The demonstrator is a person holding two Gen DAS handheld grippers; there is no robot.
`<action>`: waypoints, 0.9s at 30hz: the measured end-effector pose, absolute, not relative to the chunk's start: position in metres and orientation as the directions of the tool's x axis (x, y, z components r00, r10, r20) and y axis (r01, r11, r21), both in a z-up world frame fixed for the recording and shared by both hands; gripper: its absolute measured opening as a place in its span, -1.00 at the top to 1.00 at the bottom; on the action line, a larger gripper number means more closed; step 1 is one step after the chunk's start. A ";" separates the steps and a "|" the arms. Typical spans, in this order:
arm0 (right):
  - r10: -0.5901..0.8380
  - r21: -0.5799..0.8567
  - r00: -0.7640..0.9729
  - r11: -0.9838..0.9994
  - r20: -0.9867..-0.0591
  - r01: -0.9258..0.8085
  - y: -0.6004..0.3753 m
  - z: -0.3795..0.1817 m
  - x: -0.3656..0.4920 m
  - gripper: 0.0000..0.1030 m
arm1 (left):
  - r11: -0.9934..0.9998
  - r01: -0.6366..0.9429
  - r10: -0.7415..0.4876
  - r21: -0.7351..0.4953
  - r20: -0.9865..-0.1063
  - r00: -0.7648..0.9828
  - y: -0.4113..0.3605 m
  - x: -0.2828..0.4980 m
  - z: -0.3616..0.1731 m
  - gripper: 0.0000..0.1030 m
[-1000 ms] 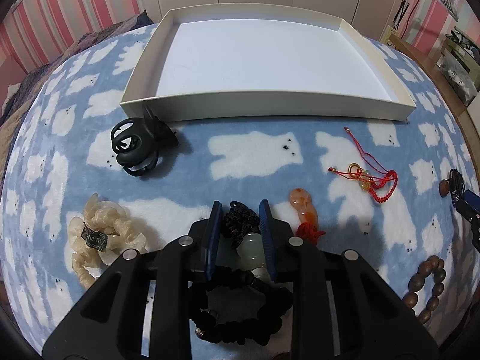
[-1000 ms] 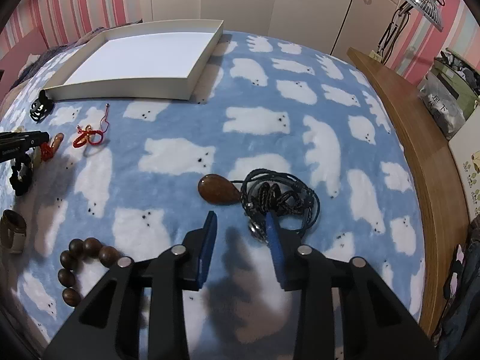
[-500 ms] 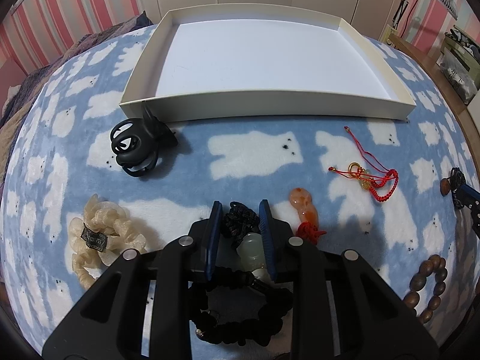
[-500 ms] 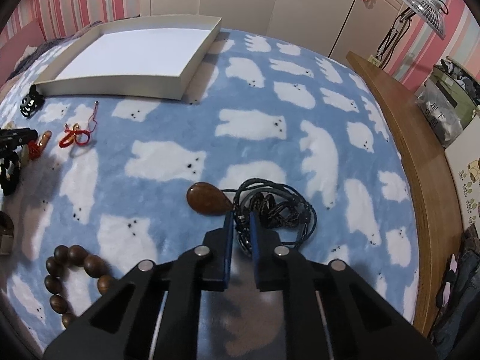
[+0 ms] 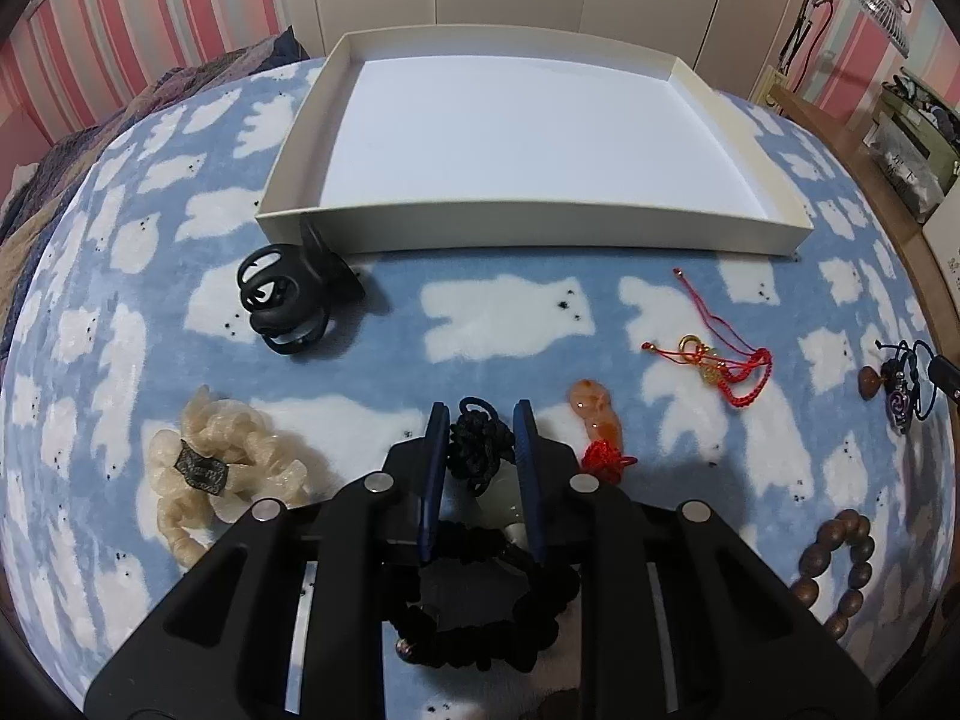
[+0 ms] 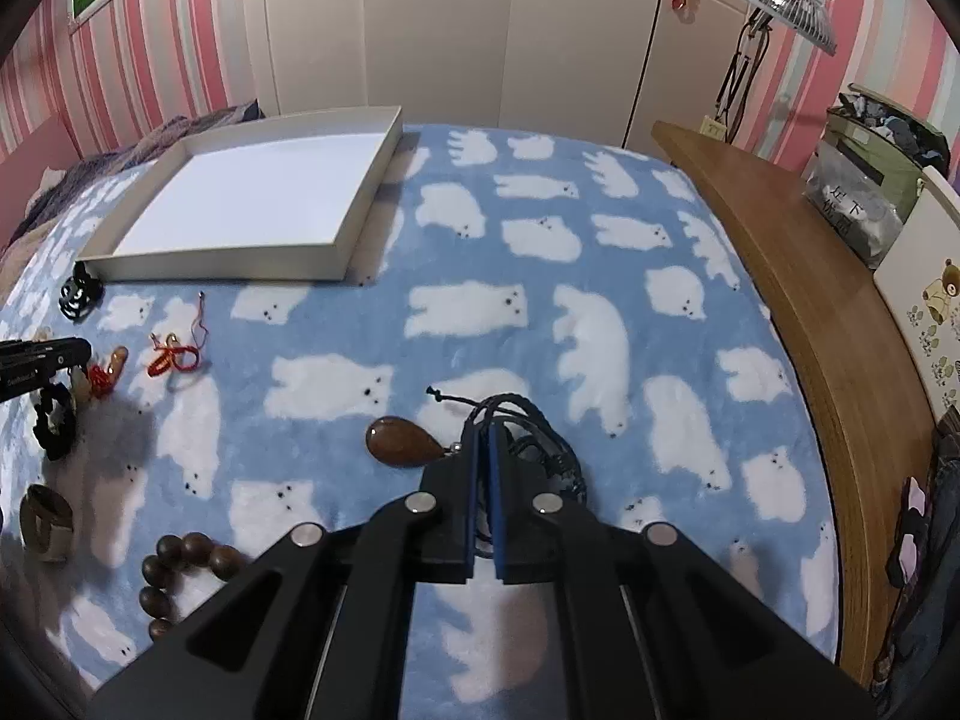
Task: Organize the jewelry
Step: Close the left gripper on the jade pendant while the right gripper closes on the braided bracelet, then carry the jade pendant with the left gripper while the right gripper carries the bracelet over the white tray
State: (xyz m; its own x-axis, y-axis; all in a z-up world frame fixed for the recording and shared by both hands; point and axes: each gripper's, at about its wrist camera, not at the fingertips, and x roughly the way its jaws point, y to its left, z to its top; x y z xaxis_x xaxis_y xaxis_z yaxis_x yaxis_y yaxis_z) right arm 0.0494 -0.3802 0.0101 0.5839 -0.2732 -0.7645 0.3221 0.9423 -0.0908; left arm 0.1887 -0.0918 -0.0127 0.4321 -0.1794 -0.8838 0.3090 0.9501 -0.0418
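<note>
My left gripper (image 5: 480, 414) is shut on a black knotted cord with a pale jade pendant (image 5: 477, 450), its black bead loop (image 5: 480, 606) hanging below the fingers. My right gripper (image 6: 482, 435) is shut on the dark cord necklace (image 6: 528, 426) with a brown teardrop pendant (image 6: 399, 441), lifted off the blanket. The white tray (image 5: 528, 222) lies ahead of the left gripper and holds nothing; it also shows in the right wrist view (image 6: 366, 204).
On the polar-bear blanket (image 5: 504, 312) lie a black hair claw (image 5: 282, 300), a cream scrunchie (image 5: 210, 468), an orange pendant (image 5: 594, 414), a red cord bracelet (image 5: 720, 366) and a wooden bead bracelet (image 5: 840, 570). A wooden ledge (image 6: 810, 312) runs along the right.
My right gripper has closed on the dark cord necklace and lifted it from the blanket. My left gripper has risen slightly with the jade pendant cord.
</note>
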 end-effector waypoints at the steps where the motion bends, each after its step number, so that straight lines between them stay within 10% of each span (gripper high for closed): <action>1: -0.273 -0.084 0.591 0.942 -0.759 0.326 -0.380 0.013 0.048 0.94 | 0.950 0.308 -0.182 -0.044 -0.882 0.435 -0.091 0.188 -0.010 0.61; 27: -0.191 -0.016 0.757 0.973 -0.625 0.231 -0.348 0.085 0.176 0.94 | 0.951 0.300 -0.231 -0.070 -0.809 0.541 -0.101 0.281 0.069 0.61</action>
